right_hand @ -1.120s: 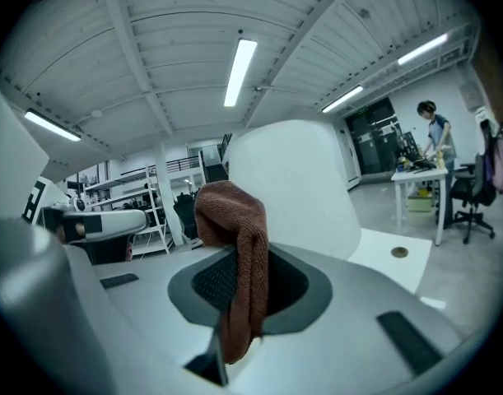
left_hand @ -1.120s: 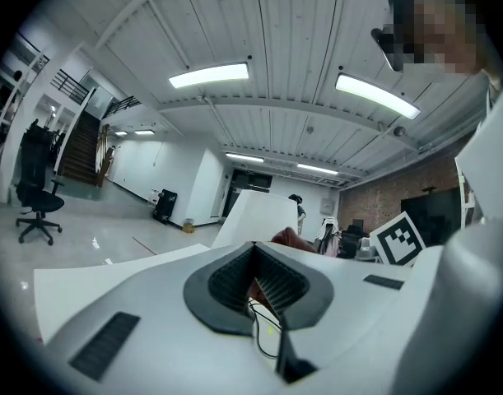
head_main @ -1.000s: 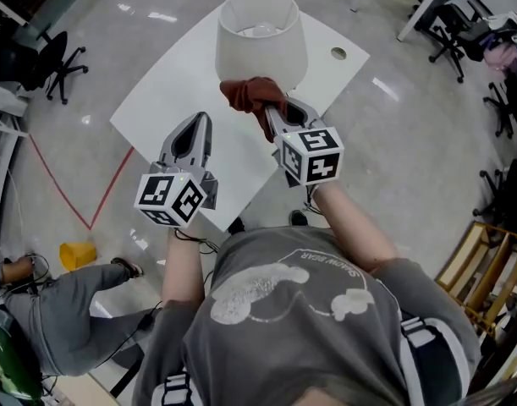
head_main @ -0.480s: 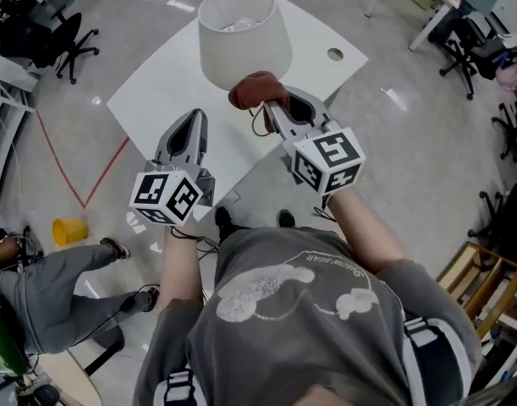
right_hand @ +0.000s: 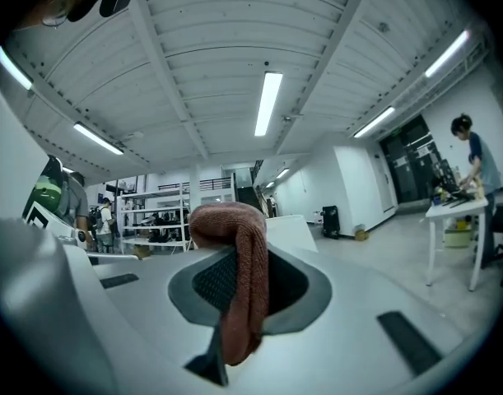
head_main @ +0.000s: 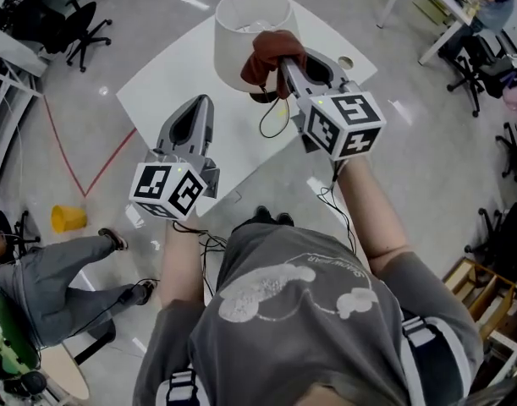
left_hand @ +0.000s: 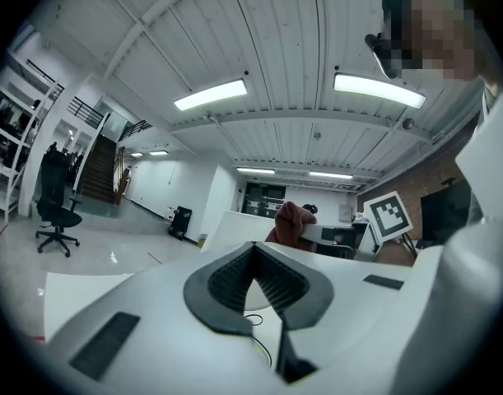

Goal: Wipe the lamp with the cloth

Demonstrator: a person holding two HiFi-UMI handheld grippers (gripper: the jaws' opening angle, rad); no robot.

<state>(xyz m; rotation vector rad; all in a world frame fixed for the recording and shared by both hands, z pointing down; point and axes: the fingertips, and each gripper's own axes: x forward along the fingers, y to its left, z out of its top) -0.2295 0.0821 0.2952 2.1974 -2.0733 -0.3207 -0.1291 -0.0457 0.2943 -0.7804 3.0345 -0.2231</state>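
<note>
Since the earlier frame, the right gripper [head_main: 283,64] has lifted the rust-brown terry cloth [head_main: 266,51], clamped in its jaws, up the white drum-shaded lamp [head_main: 237,24] on the white table [head_main: 156,91]. The left gripper [head_main: 200,104] idles, jaws together and empty. Wiping is under way; the next move probably calls for sweeping around the shade under light pressure.

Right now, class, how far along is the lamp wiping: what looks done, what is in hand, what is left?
Done: the cloth is picked up, with the right tool shut on it. In hand: the cloth seems to meet the near side of the lamp shade by its top rim. The left tool hangs shut and empty over the table. Left: no wiped patch shows, so probably the rest of the shade.
</note>
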